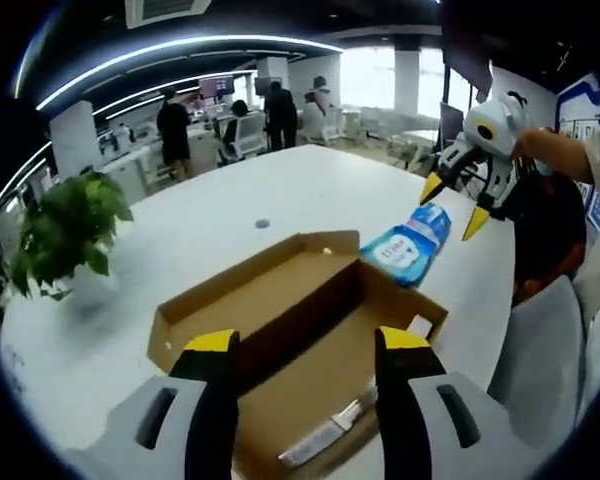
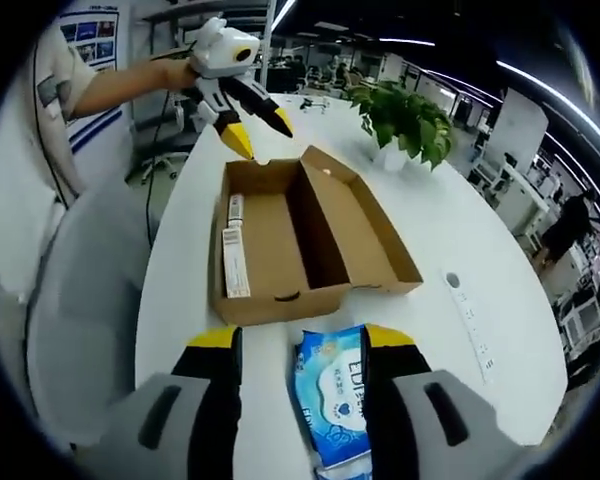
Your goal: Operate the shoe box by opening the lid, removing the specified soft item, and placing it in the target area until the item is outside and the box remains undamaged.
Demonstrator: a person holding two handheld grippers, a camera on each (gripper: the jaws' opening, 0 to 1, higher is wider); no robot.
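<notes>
White office surface point(image 2: 180, 270) carries the open shoe box point(image 2: 300, 235). Beside the box lies the blue wipes pack point(image 2: 332, 405), already outside, between the parted jaws of the right tool point(image 2: 302, 350); left tool point(image 1: 305, 345) likewise apart. Removal appears done; release remains.

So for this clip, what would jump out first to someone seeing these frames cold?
The open brown shoe box lying in the middle of the white table, lid folded back and apparently empty. Next, the blue wipes pack on the table just outside the box's short end, between the open jaws of the right gripper. The left gripper, also open, hovers over the box's far end, near a potted plant.
</notes>
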